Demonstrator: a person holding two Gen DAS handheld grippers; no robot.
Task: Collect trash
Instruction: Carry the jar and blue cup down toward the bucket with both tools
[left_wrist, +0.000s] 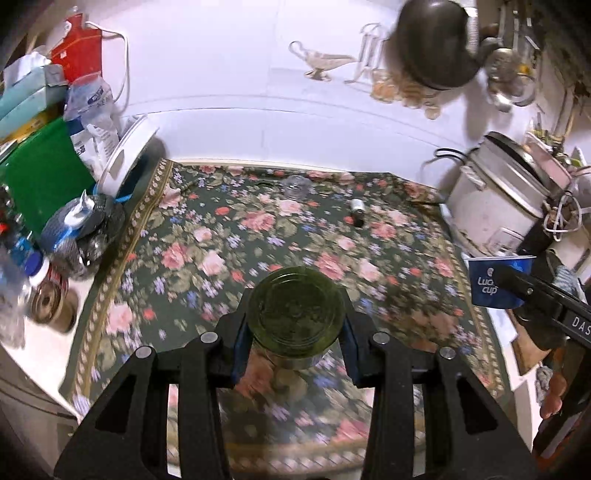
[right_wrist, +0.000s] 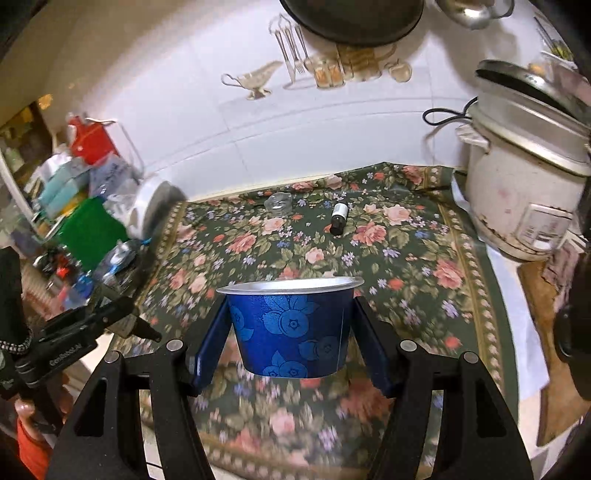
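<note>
The left gripper (left_wrist: 295, 325) was clamped on a green jar (left_wrist: 295, 317) and the right gripper (right_wrist: 291, 332) on a blue cup (right_wrist: 291, 328), both lifted above the table (right_wrist: 424, 280), while a small bottle (right_wrist: 339, 218) and a clear lid (right_wrist: 279, 204) lay far back, still to collect.

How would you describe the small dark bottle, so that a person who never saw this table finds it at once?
Look at the floral cloth that covers the table, toward its far edge by the white wall. There, left of the white rice cooker, two small things lie close together. The bottle is the right one: dark, lying on its side, with a white band, while its neighbour is a clear glass jar.
</note>
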